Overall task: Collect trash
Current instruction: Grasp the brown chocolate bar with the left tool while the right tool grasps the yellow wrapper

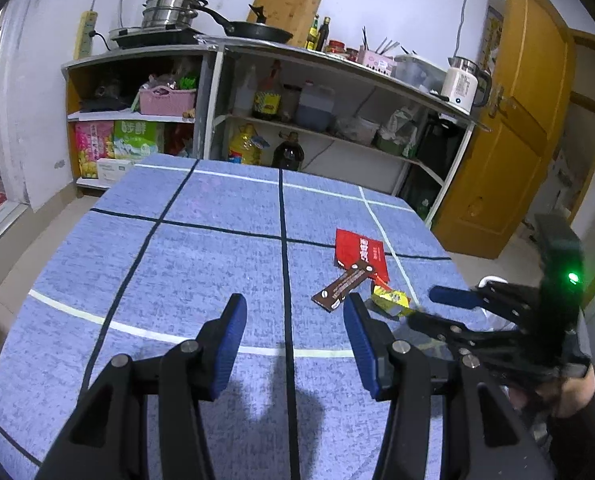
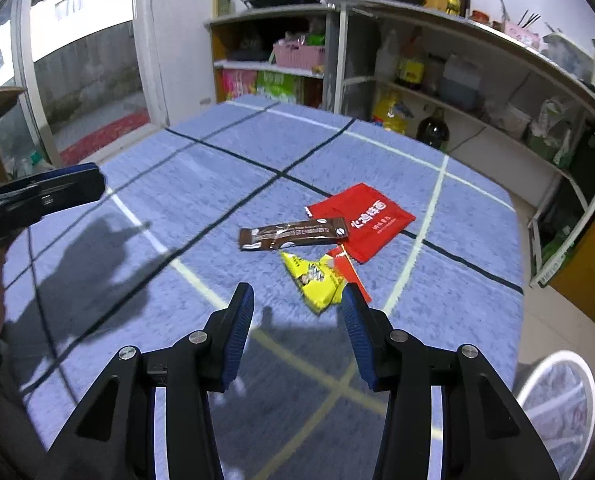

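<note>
Three wrappers lie together on the blue checked tablecloth (image 1: 201, 264): a red packet (image 1: 359, 252) (image 2: 363, 218), a brown stick wrapper (image 1: 343, 286) (image 2: 293, 234) and a crumpled yellow wrapper (image 1: 391, 300) (image 2: 315, 280). A small red scrap (image 2: 347, 270) lies beside the yellow one. My right gripper (image 2: 297, 304) (image 1: 429, 308) is open, and the yellow wrapper sits just ahead of its tips, close to the right finger, untouched. My left gripper (image 1: 293, 312) (image 2: 89, 186) is open over bare cloth, left of the pile, with nothing between its fingers.
A white round bin (image 2: 557, 400) stands on the floor off the table's right corner. Behind the table, open shelves (image 1: 337, 120) carry bottles, bags and a pink basket, with pots and a pan on top. A yellow door (image 1: 509, 128) is at the right.
</note>
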`<state>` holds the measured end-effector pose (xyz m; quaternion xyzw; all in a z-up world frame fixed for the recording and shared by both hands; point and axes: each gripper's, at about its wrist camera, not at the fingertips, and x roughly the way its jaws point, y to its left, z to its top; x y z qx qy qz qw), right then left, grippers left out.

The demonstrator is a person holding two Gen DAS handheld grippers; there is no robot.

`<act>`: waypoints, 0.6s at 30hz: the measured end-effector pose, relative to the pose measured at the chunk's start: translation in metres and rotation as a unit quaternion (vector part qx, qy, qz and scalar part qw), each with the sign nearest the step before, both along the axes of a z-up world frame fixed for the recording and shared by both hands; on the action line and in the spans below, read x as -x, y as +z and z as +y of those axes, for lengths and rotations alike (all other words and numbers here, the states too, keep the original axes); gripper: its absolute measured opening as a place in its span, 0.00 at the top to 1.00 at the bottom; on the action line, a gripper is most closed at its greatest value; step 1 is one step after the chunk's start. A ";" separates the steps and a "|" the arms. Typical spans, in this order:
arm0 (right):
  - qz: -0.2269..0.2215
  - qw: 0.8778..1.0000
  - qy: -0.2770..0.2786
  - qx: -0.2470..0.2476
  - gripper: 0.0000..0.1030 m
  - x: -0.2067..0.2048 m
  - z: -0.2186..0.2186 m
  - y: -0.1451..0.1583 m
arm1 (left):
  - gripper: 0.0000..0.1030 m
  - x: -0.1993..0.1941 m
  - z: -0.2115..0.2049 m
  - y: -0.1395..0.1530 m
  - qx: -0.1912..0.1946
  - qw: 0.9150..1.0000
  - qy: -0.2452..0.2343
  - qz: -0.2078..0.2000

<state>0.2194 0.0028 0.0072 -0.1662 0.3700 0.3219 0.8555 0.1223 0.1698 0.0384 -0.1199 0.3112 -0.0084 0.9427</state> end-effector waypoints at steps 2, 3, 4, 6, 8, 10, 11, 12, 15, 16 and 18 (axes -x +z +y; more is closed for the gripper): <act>0.008 1.000 0.003 0.003 0.54 -0.009 0.005 -0.007 | 0.49 -0.005 0.000 -0.003 -0.004 1.000 -0.002 0.007; 0.012 1.000 0.004 0.005 0.54 -0.014 0.008 -0.011 | 0.49 -0.007 0.000 -0.004 -0.007 1.000 -0.002 0.009; 0.014 1.000 0.002 0.009 0.54 -0.018 0.010 -0.014 | 0.49 -0.010 0.000 -0.005 -0.010 1.000 -0.001 0.012; 0.016 1.000 -0.003 0.017 0.55 -0.025 0.013 -0.020 | 0.49 -0.015 0.001 -0.008 -0.014 1.000 -0.001 0.017; 0.017 1.000 -0.007 0.016 0.67 -0.031 0.013 -0.021 | 0.49 -0.020 0.001 -0.010 -0.015 1.000 -0.003 0.021; 0.026 1.000 -0.009 0.006 0.71 -0.036 0.011 -0.020 | 0.49 -0.025 0.000 -0.011 -0.016 1.000 -0.007 0.025; 0.027 1.000 -0.009 0.004 0.71 -0.037 0.010 -0.020 | 0.49 -0.028 -0.002 -0.012 -0.017 0.999 -0.011 0.026; 0.030 0.999 -0.012 -0.001 0.73 -0.039 0.008 -0.020 | 0.49 -0.031 -0.004 -0.012 -0.020 0.999 -0.016 0.028; 0.036 0.999 -0.017 -0.012 0.75 -0.039 -0.001 -0.017 | 0.49 -0.041 -0.013 -0.014 -0.028 0.999 -0.032 0.032; 0.036 0.999 -0.019 -0.014 0.75 -0.038 -0.005 -0.015 | 0.49 -0.044 -0.015 -0.015 -0.031 0.998 -0.037 0.033; 0.032 0.999 -0.022 -0.018 0.75 -0.035 -0.012 -0.010 | 0.49 -0.051 -0.022 -0.017 -0.035 0.997 -0.051 0.035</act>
